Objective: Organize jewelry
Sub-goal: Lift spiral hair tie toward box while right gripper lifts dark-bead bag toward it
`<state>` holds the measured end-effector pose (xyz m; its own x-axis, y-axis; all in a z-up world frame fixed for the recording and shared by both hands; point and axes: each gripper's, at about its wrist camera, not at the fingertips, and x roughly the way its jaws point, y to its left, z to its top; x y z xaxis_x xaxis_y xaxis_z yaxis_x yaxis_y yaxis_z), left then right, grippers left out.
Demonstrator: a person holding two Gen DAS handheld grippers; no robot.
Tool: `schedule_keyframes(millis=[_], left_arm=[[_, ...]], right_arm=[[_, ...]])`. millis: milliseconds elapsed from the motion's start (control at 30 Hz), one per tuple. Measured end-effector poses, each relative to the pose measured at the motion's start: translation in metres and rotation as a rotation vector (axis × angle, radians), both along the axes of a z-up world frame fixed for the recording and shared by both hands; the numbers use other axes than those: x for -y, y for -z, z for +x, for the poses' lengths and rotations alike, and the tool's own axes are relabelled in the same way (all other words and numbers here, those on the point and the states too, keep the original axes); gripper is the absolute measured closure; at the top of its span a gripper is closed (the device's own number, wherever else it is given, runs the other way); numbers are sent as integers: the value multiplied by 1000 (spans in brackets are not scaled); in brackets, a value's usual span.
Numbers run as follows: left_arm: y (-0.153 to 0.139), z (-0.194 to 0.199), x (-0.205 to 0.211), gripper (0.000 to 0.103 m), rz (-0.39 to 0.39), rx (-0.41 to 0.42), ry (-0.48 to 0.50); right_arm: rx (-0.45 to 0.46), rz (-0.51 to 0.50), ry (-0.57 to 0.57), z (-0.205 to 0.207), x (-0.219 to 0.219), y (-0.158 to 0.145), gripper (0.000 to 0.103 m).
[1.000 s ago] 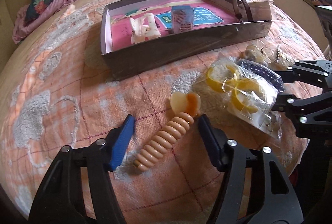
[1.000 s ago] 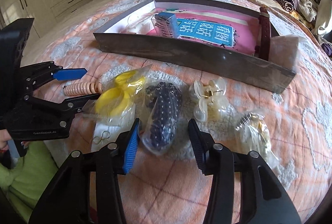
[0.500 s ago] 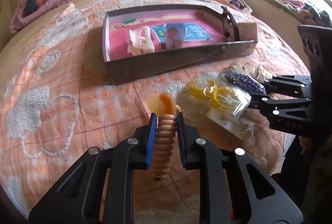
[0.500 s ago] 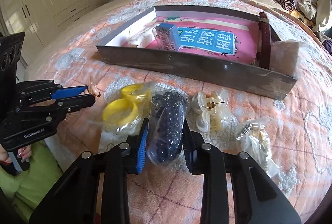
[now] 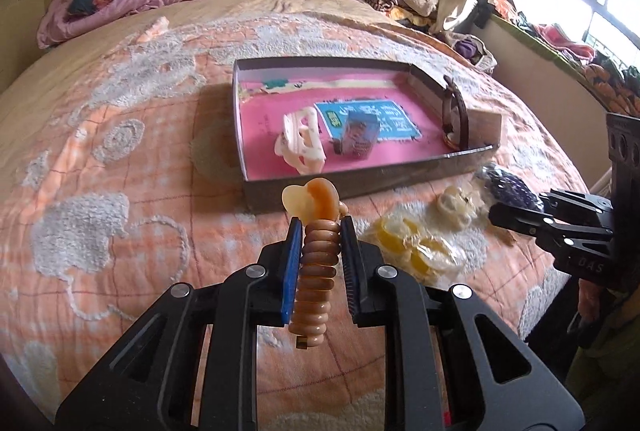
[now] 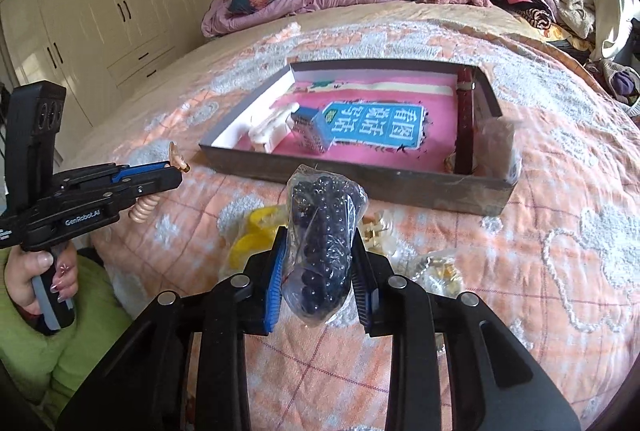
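Left wrist view shows your left gripper [image 5: 319, 245] with its two blue pads pinching a tan ribbed plastic hair clip [image 5: 316, 273] with a peach heart shape on its tip. The clip is up off the orange and white bedspread [image 5: 120, 159] and sticks out in front of the jaws, near the front wall of the flat grey cardboard tray with a pink floor [image 5: 360, 181]. Inside the tray you can see a cream claw hair clip [image 5: 300, 143], a small blue box [image 5: 360, 133] and a dark brown strap [image 5: 456, 111] leaning on the right wall. On the bedspread to the right of your clip lies a clear bag of yellow rings [image 5: 416, 245], and past it a pale claw clip [image 5: 454, 205]. Right wrist view shows your right gripper [image 6: 318, 267] with its jaws pressed on a clear plastic bag of dark round beads [image 6: 322, 243], which it holds up above the bedspread, in front of the tray. A small clear bag of gold bits [image 6: 440, 271] lies on the bedspread to the right of it. Your left hand [image 6: 38, 271], in a green sleeve, grips the handle of the left gripper on the left side of this view.
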<state>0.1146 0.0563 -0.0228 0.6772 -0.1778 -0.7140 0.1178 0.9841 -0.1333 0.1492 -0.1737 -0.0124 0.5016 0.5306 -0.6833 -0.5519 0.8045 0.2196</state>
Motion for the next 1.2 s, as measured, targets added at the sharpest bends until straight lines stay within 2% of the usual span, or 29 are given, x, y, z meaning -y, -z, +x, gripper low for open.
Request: schedule_keyframes(millis=[700, 1200], left_arm=[[-28, 48, 5, 91, -15, 53, -34], [-16, 80, 15, 91, -16, 19, -26]], right_arm=[[95, 61, 71, 29, 18, -43, 75], [100, 68, 124, 60, 21, -48, 75]])
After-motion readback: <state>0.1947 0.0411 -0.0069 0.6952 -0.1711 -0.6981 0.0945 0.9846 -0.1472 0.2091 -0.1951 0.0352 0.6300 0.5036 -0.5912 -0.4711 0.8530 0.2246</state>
